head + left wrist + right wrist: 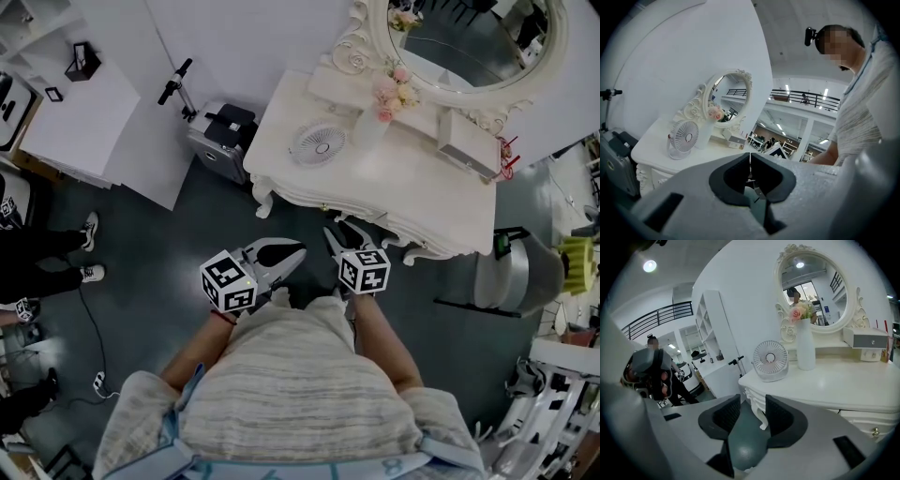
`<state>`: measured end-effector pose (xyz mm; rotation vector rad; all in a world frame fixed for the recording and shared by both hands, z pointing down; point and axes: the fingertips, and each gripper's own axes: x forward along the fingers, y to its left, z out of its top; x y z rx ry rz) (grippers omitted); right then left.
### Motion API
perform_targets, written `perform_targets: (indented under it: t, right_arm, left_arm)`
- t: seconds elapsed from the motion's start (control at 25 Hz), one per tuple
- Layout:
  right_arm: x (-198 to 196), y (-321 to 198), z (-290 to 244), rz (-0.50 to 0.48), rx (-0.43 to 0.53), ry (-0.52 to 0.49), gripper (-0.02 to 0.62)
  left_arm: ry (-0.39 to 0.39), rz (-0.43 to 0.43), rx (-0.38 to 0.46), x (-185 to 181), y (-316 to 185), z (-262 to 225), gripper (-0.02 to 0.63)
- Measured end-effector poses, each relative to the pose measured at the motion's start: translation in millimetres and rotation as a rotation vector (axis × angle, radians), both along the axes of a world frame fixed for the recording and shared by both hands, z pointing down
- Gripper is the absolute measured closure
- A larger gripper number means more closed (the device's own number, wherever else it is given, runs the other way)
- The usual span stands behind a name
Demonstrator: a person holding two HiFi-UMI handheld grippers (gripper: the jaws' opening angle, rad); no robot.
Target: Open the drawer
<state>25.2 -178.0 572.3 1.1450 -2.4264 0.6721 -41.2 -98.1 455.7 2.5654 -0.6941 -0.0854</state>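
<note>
Fingers [780, 416], right gripper [752, 404]: spread wide and gripping nothing. Through the gap I see only floor and a curled leg [762, 417] of the dressing table [843, 385], which they do not touch.

Fingers [736, 176], left gripper [750, 157]: closed tip to tip with nothing between them. I judge this gripper to be idle.

Drawer [869, 423]: set in the table's front, at about 4 o'clock from the right jaws in the right gripper view. A small round knob [876, 431] marks it. Its front appears flush, so I take it as closed. In the head view the table lies at 12 to 1 o'clock of me. Both grippers are just short of its front edge, and the drawer front is hidden under the top.

On the top:
- fan [770, 359] at 12 o'clock of the right jaws
- vase [805, 350] of flowers at 1 o'clock
- oval mirror [815, 284] behind the vase
- small box [869, 339] with its own little drawer at 2 o'clock, also closed

Task status, my judgement: not begun, as the grippers are merely near the table. The open right fingers have yet to cross to the knob, close on it and pull the drawer out. Which of the two drawers is meant I cannot tell. I take it to be the table's, as the nearer one.
</note>
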Motion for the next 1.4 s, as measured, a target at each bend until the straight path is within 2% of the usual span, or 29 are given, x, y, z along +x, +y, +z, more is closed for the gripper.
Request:
perform_targets:
  t: [0.72,1.4]
  right_arm:
    - [-2.3,-32.7,64.0,0.039,-0.111,0.053,0.465]
    - [2.8,-55.9,130.9,0.069,-0.205,0.149,0.456]
  left_arm:
    - [-0.019,-0.004,-0.055,-3.3,8.6,16.1,0.589]
    - [-0.025,0.008,-0.115,-0.6,12.8,37.7,0.589]
